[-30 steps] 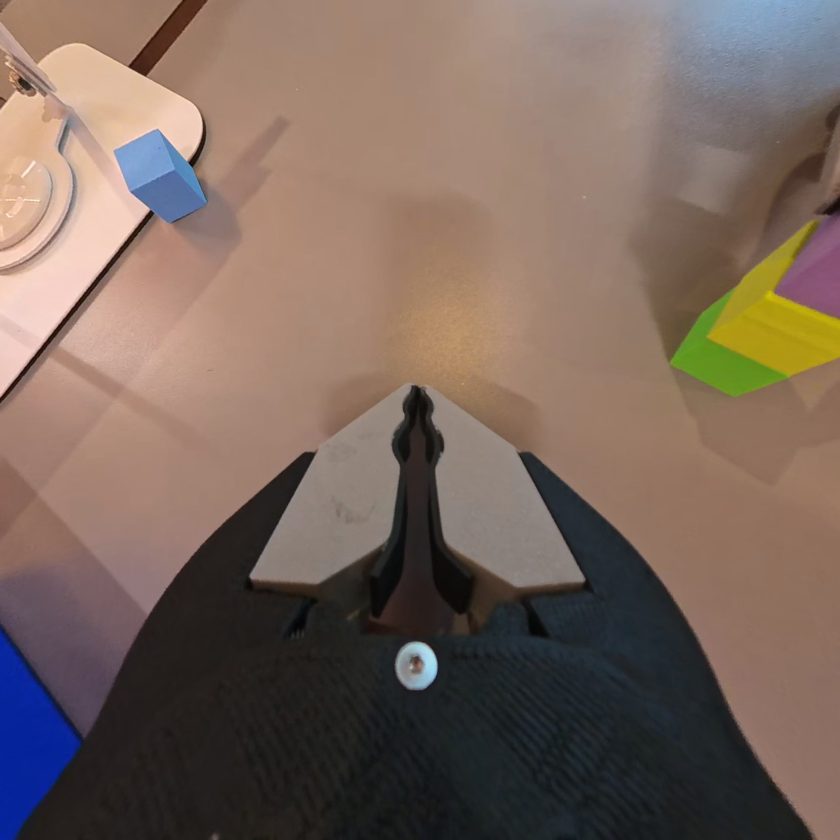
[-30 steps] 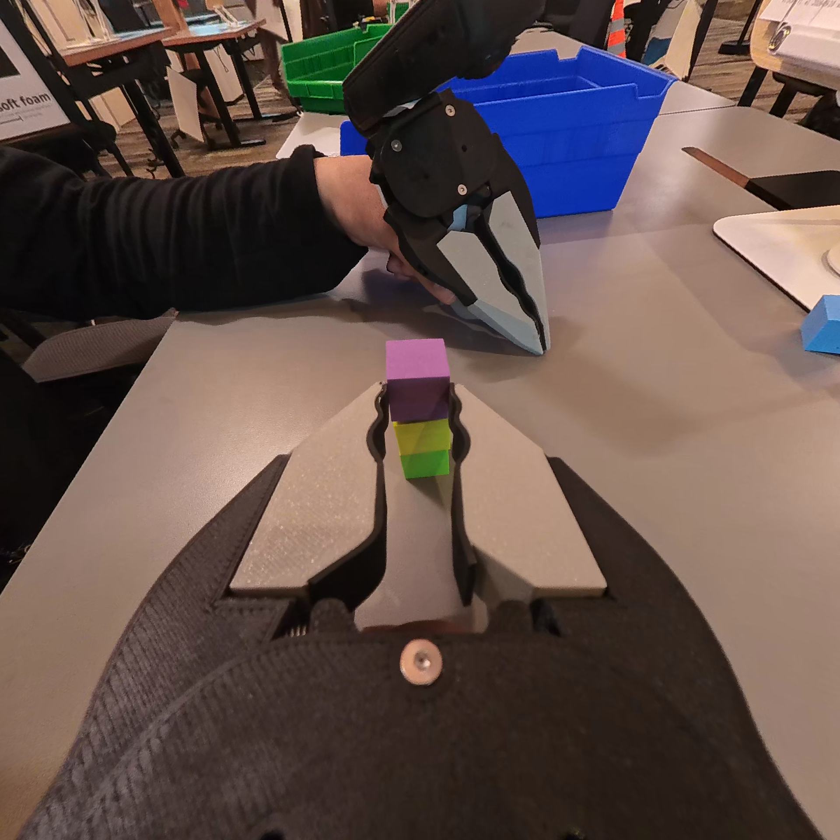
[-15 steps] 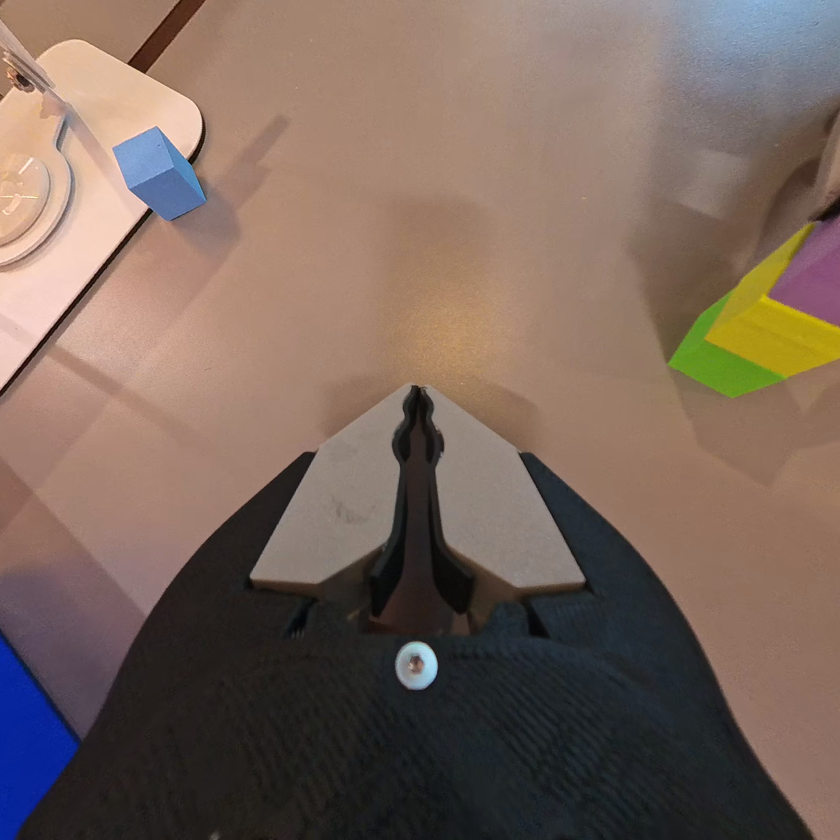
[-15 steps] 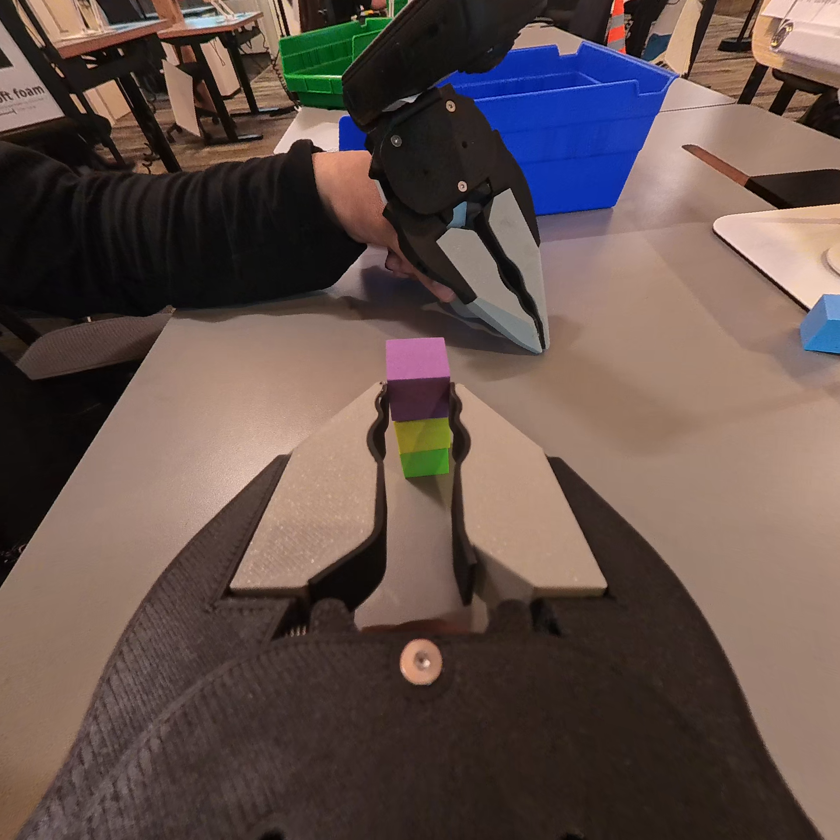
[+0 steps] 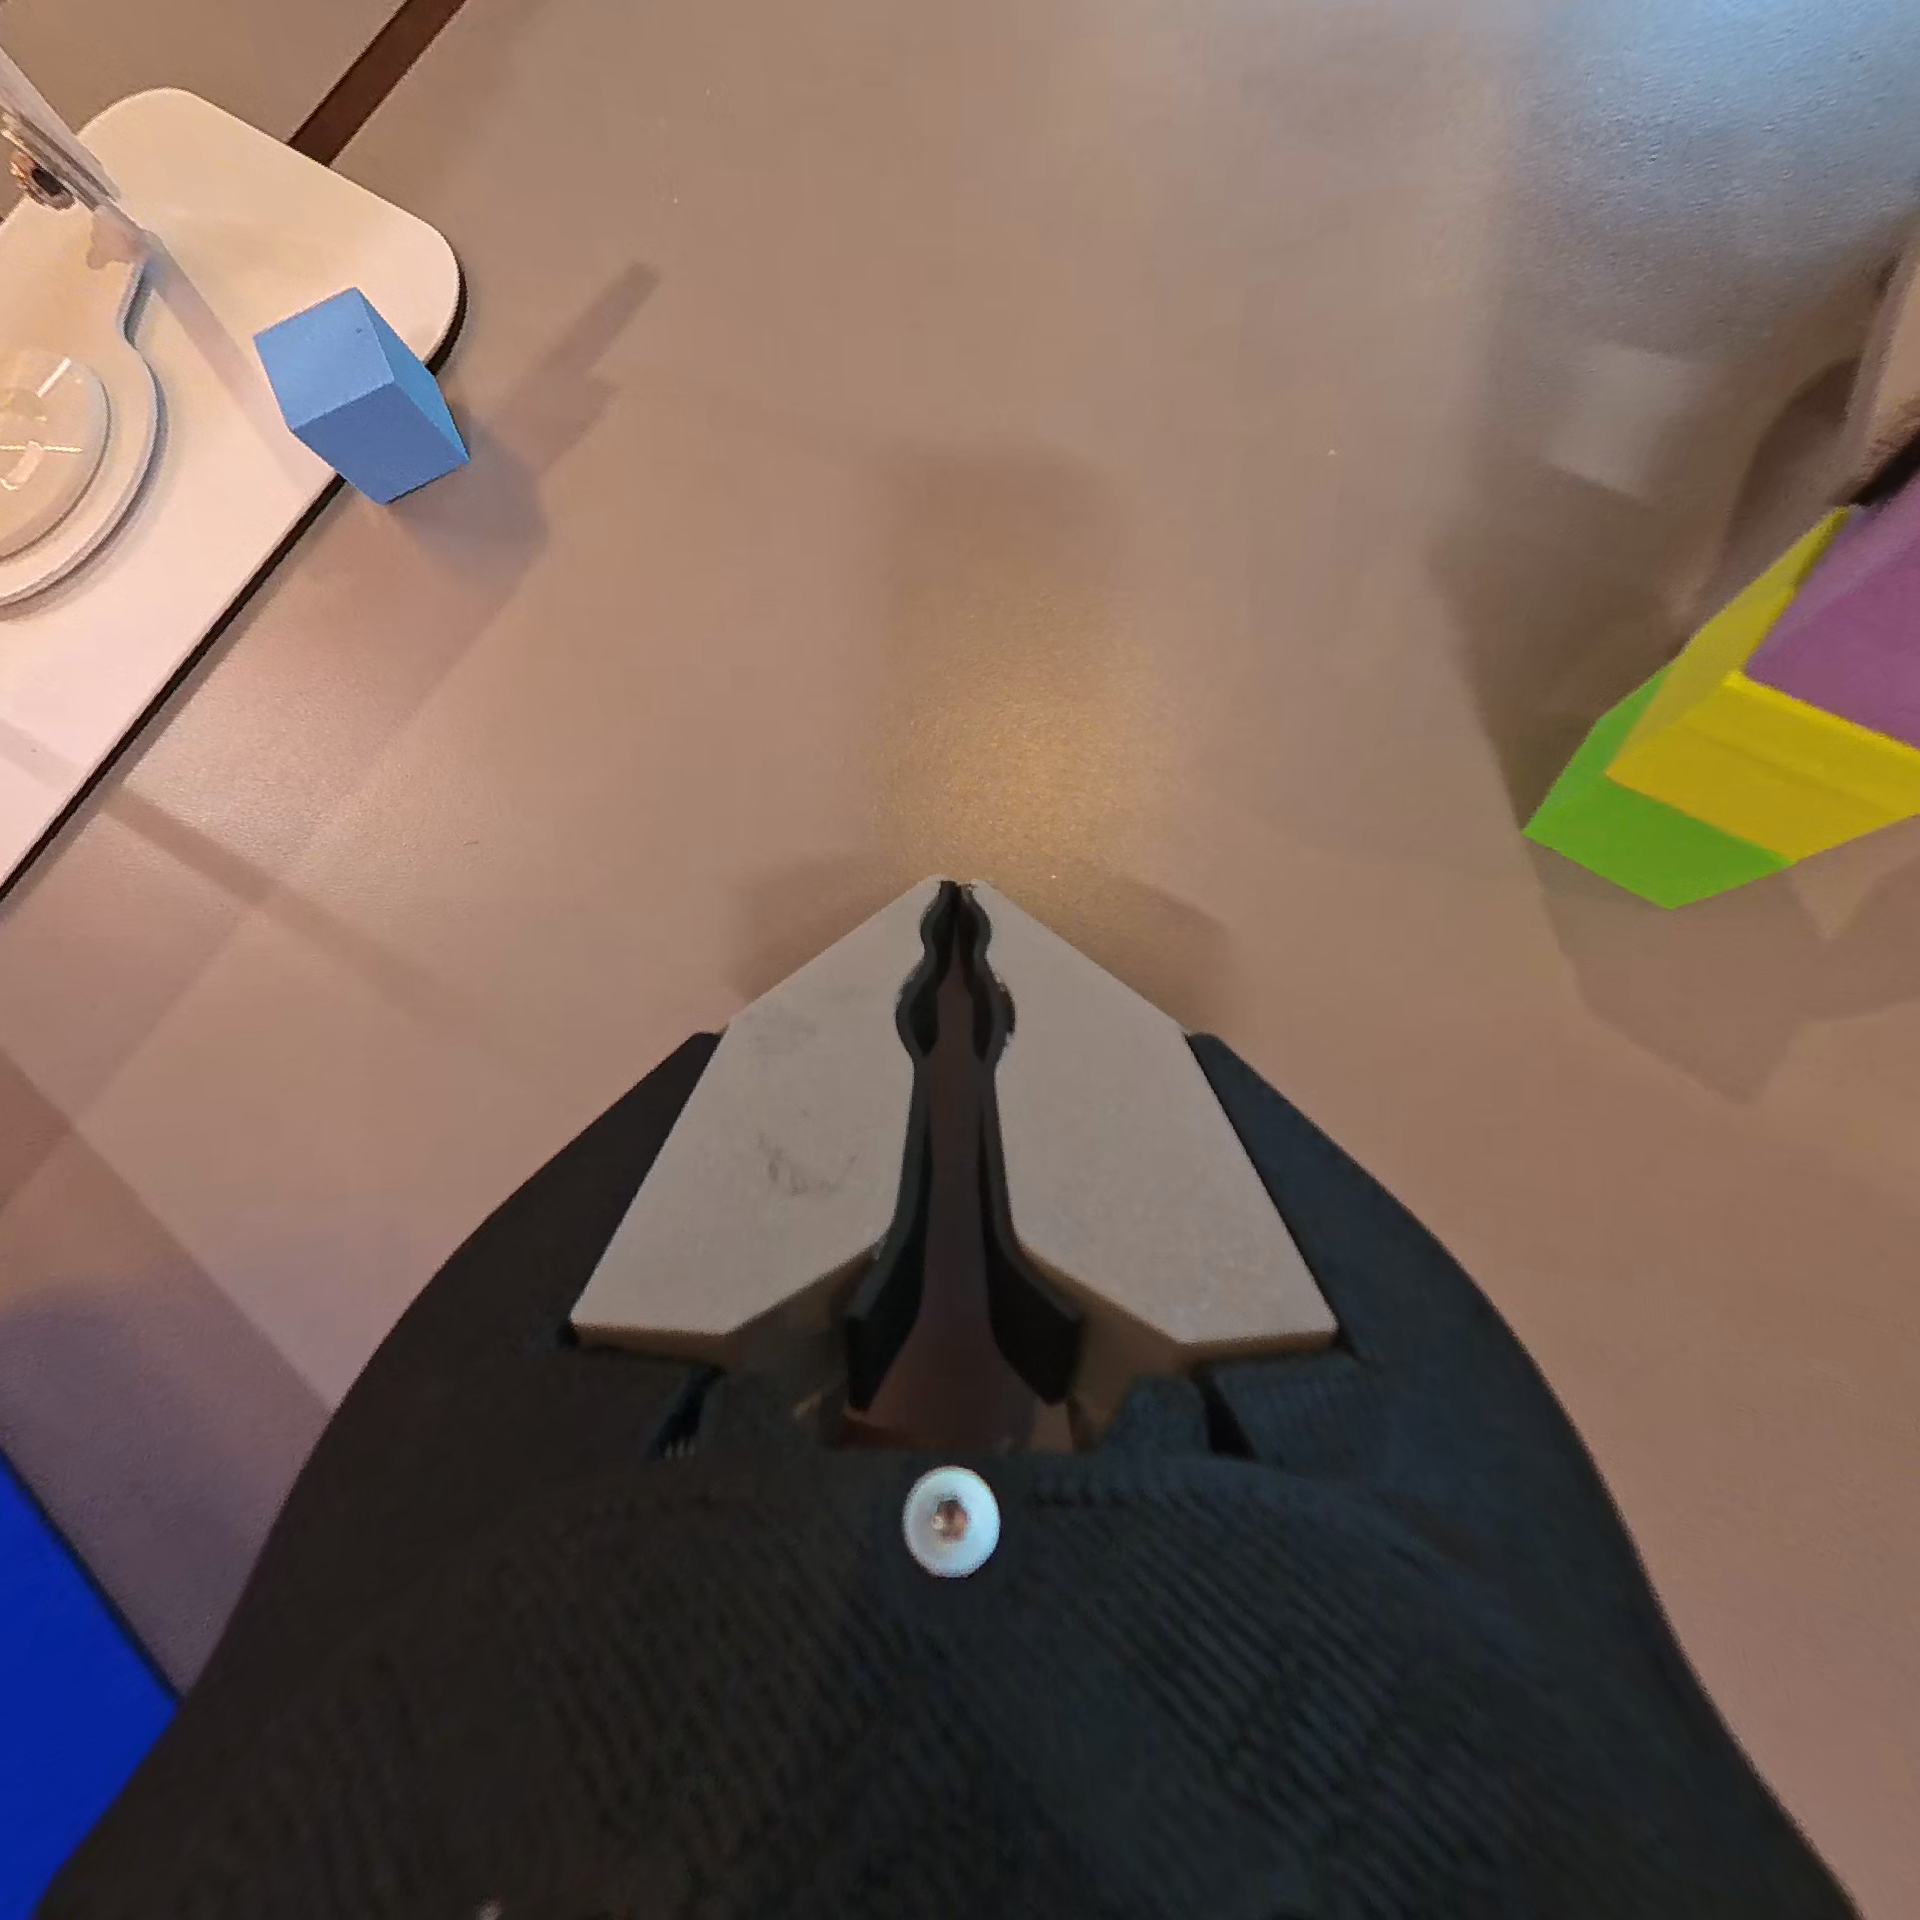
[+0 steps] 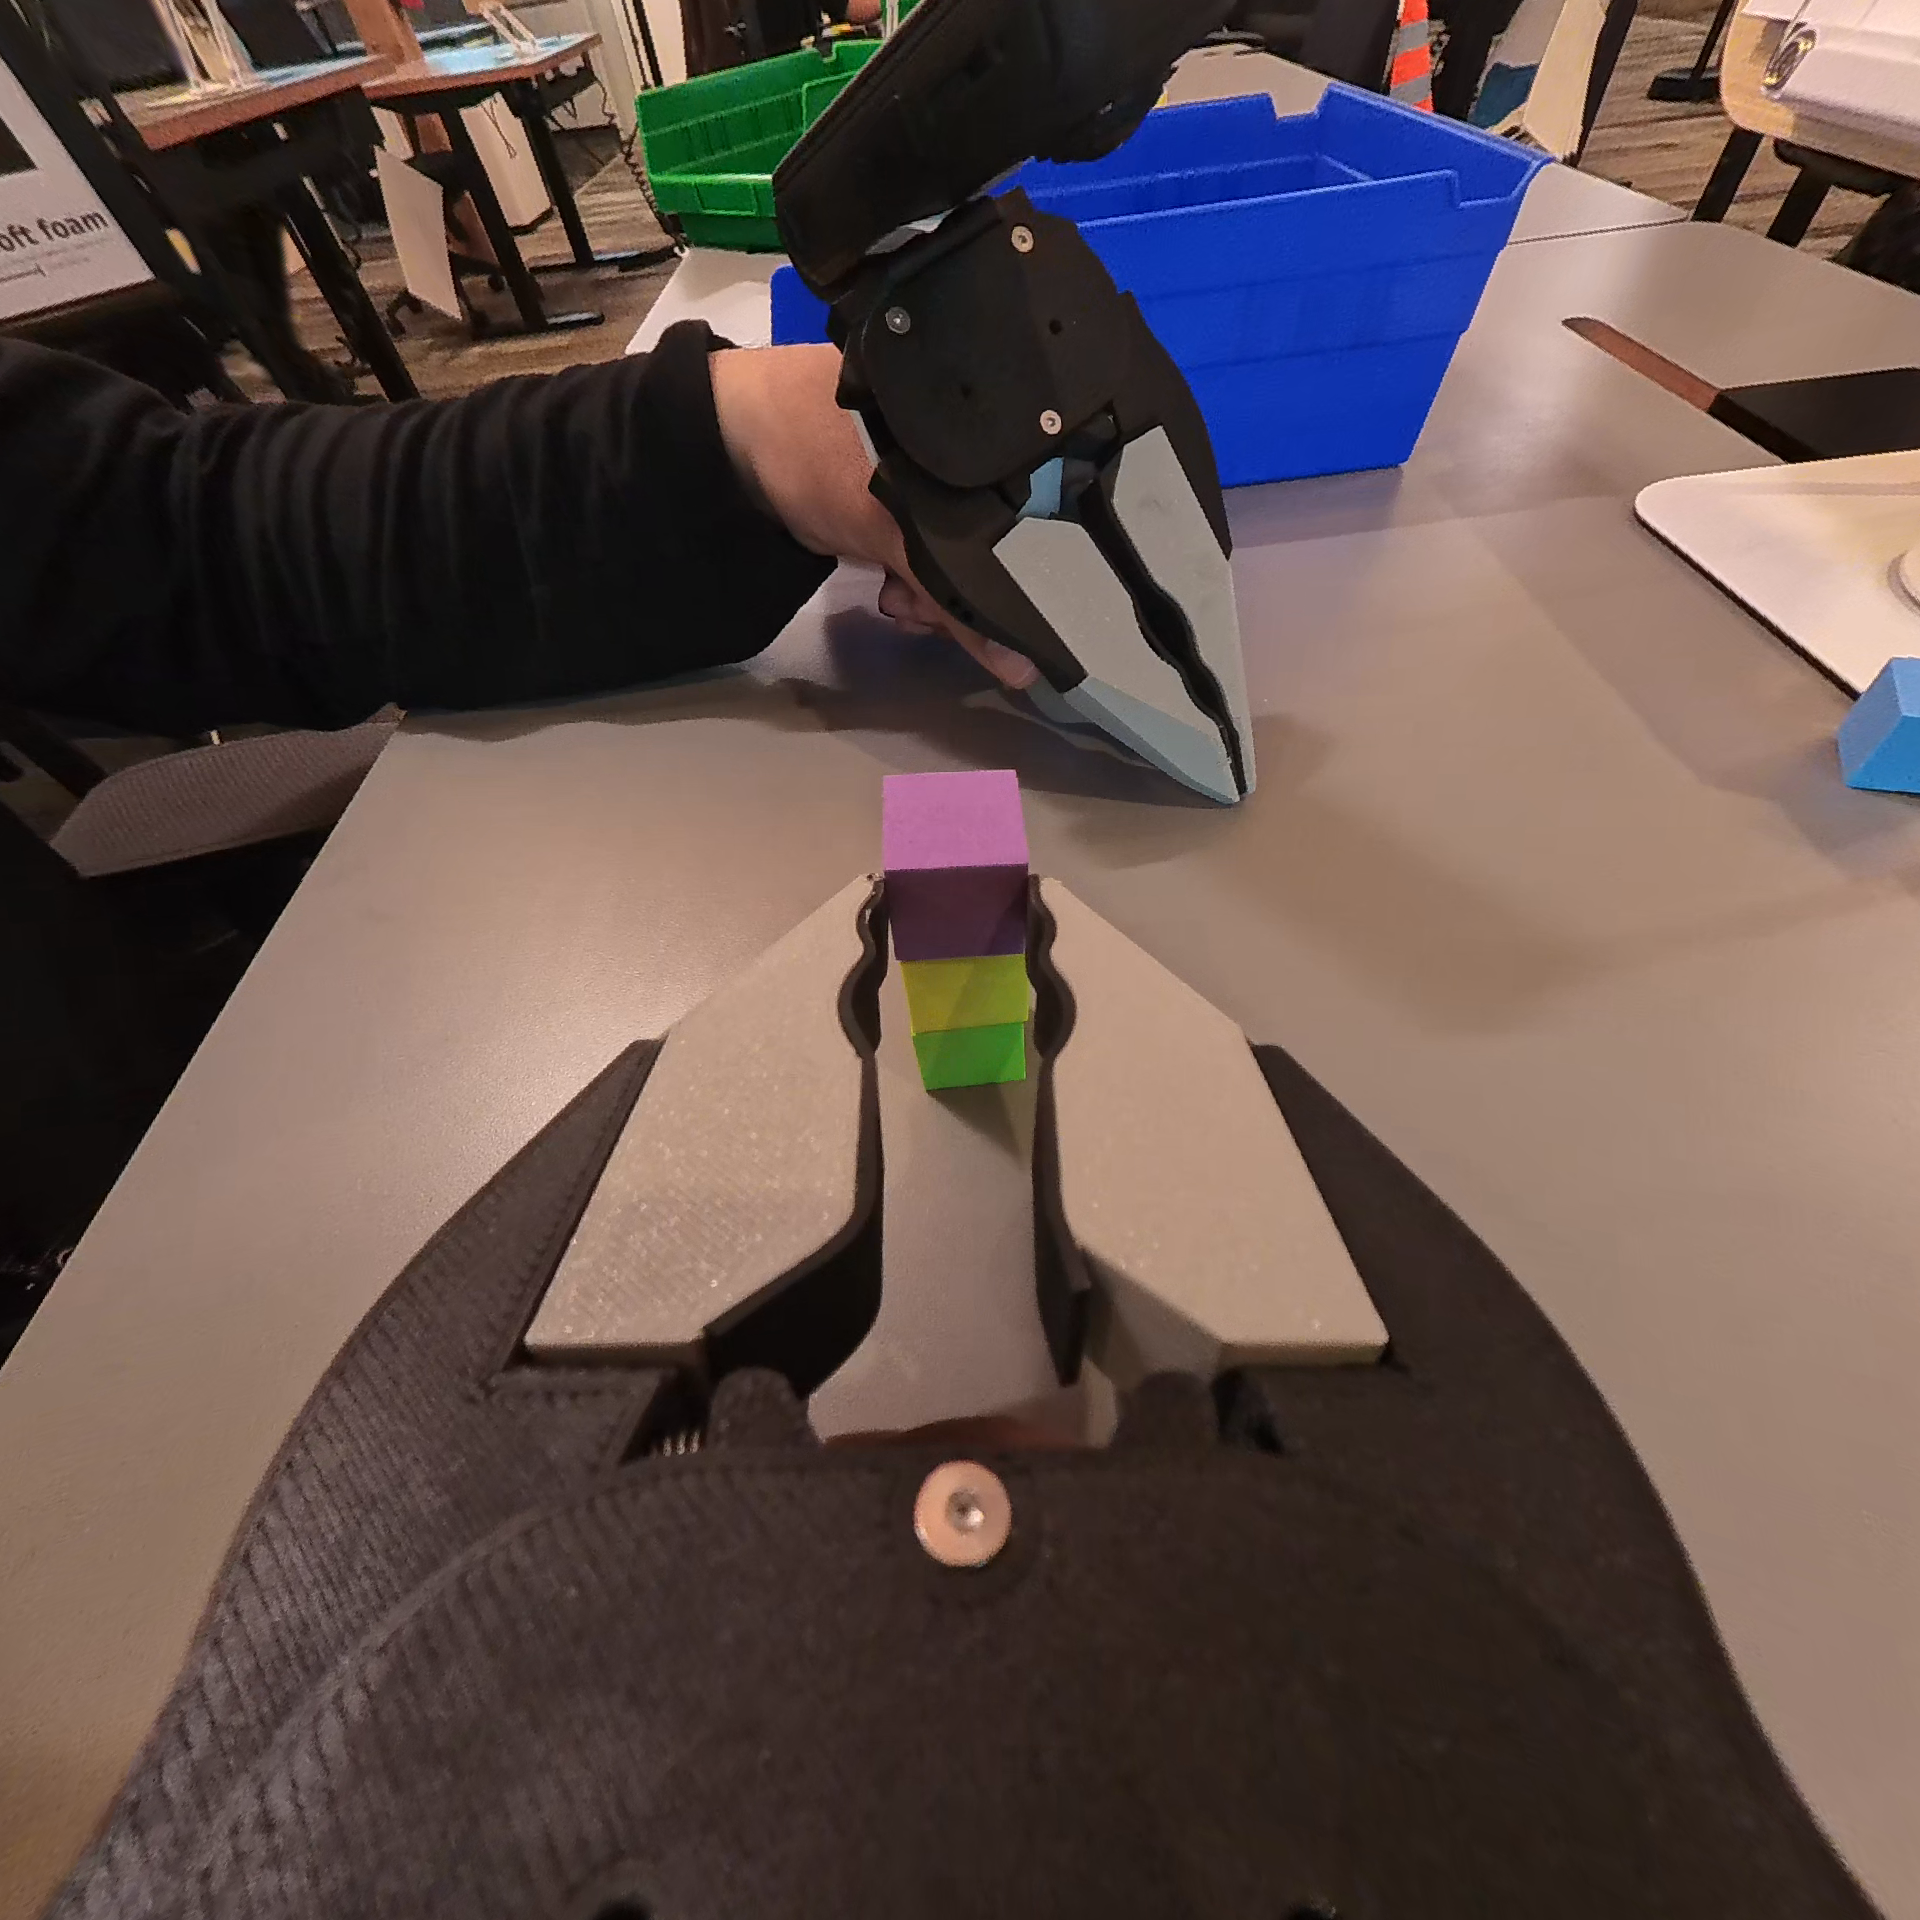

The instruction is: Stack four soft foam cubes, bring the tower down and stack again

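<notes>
A tower of three foam cubes stands on the grey table: green cube (image 6: 971,1055) at the bottom, yellow cube (image 6: 966,992) in the middle, purple cube (image 6: 951,831) on top. My right gripper (image 6: 958,883) has its fingers closed against the sides of the purple cube. The tower also shows at the right edge of the left wrist view (image 5: 1756,769). A blue cube (image 5: 353,395) sits apart, beside a white plate; it also shows in the right wrist view (image 6: 1886,727). My left gripper (image 5: 951,886) is shut and empty, tips down near the table, beyond the tower (image 6: 1231,784).
A white base plate (image 5: 208,260) with a round fitting lies beside the blue cube. A blue bin (image 6: 1299,343) and a green bin (image 6: 727,145) stand at the far side. A person's black-sleeved arm (image 6: 364,540) holds the left gripper. The grippers' ends are close to 12 centimetres from one another. From the left gripper's tips to the blue cube (image 5: 353,395) is close to 15 centimetres.
</notes>
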`<state>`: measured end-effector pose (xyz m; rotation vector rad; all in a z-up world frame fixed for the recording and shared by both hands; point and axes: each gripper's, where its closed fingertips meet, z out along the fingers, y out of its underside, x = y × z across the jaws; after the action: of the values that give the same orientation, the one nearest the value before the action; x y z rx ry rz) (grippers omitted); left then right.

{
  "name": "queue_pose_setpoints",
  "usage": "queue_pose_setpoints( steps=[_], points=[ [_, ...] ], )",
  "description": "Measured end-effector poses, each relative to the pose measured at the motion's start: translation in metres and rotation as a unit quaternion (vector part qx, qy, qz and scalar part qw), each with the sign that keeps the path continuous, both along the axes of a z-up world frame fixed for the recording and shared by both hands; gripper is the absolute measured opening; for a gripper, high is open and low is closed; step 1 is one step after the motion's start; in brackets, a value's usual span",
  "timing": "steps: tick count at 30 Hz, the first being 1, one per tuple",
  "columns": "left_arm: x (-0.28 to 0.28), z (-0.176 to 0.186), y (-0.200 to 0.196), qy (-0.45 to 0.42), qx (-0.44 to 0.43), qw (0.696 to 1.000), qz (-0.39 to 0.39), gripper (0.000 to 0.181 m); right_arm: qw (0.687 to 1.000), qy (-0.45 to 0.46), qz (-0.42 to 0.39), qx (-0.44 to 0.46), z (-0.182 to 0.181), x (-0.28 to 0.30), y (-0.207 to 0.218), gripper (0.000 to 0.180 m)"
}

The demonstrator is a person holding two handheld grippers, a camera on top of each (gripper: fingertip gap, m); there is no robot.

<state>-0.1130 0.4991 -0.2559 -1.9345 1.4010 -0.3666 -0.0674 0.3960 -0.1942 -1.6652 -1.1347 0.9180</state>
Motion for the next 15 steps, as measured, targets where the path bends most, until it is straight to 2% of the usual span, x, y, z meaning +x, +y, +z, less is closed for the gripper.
queue_pose_setpoints(
  steps=[7,15],
  points=[
    [-0.0001,0.0,-0.0002,0.0,0.0,1.0,0.0,0.0,1.0,0.0,0.002,-0.003,0.0,-0.0001,-0.0004,0.024],
    [-0.0003,-0.0001,-0.0004,0.0,-0.001,1.0,0.0,0.0,1.0,0.005,-0.001,-0.008,0.001,0.0006,0.0009,0.033]
  ],
)
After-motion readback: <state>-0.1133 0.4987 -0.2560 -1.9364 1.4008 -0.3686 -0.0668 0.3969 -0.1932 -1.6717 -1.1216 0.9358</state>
